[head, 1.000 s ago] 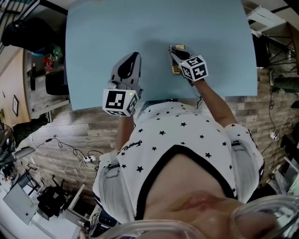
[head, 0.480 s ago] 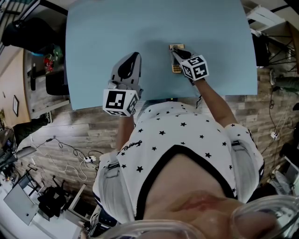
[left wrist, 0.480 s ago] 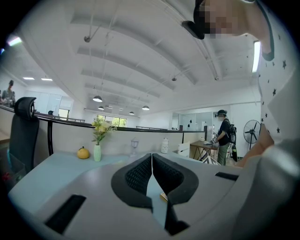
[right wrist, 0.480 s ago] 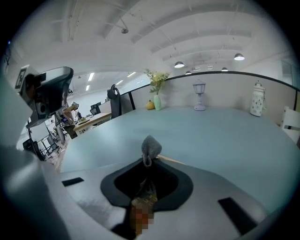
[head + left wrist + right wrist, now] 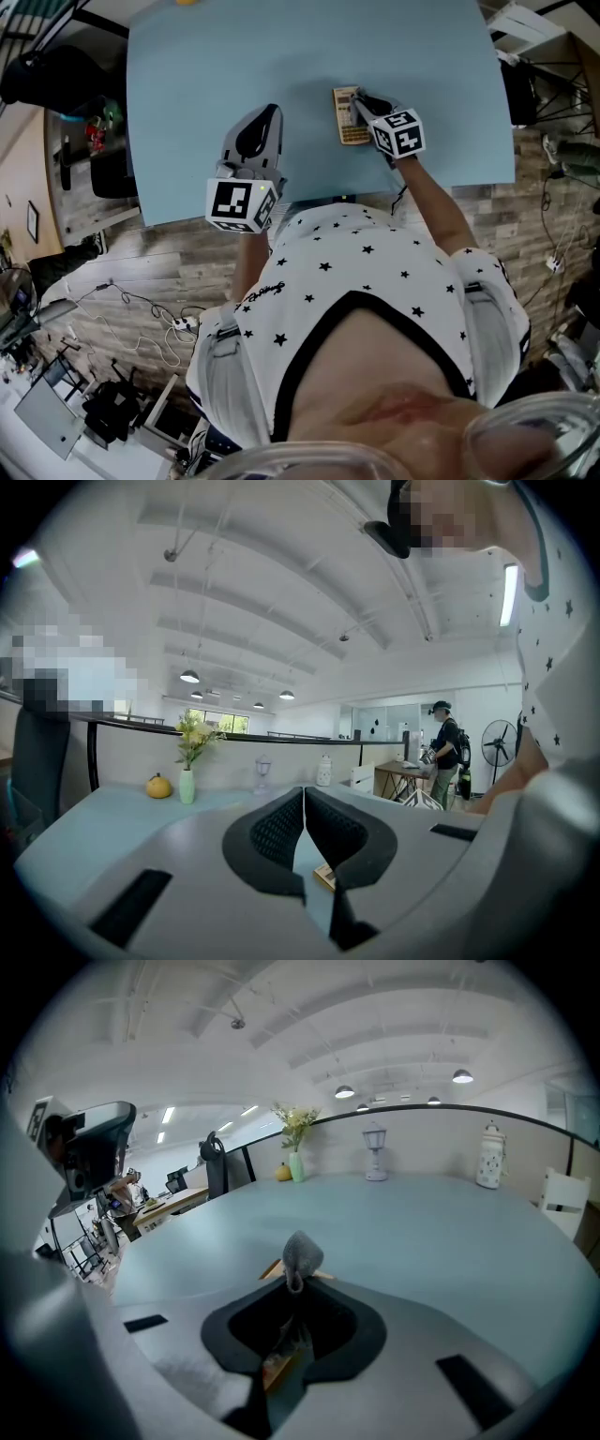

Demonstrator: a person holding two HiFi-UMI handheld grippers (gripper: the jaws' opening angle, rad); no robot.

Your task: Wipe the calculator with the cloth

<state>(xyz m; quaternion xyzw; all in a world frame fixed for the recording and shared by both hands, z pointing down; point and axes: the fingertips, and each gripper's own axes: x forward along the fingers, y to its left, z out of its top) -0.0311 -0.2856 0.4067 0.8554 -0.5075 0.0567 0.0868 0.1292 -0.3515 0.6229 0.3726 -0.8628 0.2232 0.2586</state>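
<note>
A tan calculator (image 5: 344, 117) lies flat on the light blue table (image 5: 206, 66), near its front edge. My right gripper (image 5: 362, 104) sits over the calculator's right side, shut on a small grey cloth (image 5: 301, 1254) whose tuft sticks out past the jaw tips. In the right gripper view the calculator (image 5: 279, 1365) shows under the jaws. My left gripper (image 5: 268, 114) rests on the table to the left of the calculator, apart from it. Its jaws meet at the tips with nothing between them (image 5: 304, 797). A corner of the calculator (image 5: 325, 877) shows low between them.
At the far side of the table stand a yellow gourd (image 5: 158, 786), a vase of flowers (image 5: 188, 759), a small lantern (image 5: 375, 1161) and a white jar (image 5: 488, 1168). The table's front edge (image 5: 319, 200) runs close to the person's body. Desks and a chair stand beyond.
The right gripper with the cloth has slid a little to the right across the calculator, so more of the calculator's left side shows. The left gripper has stayed put.
</note>
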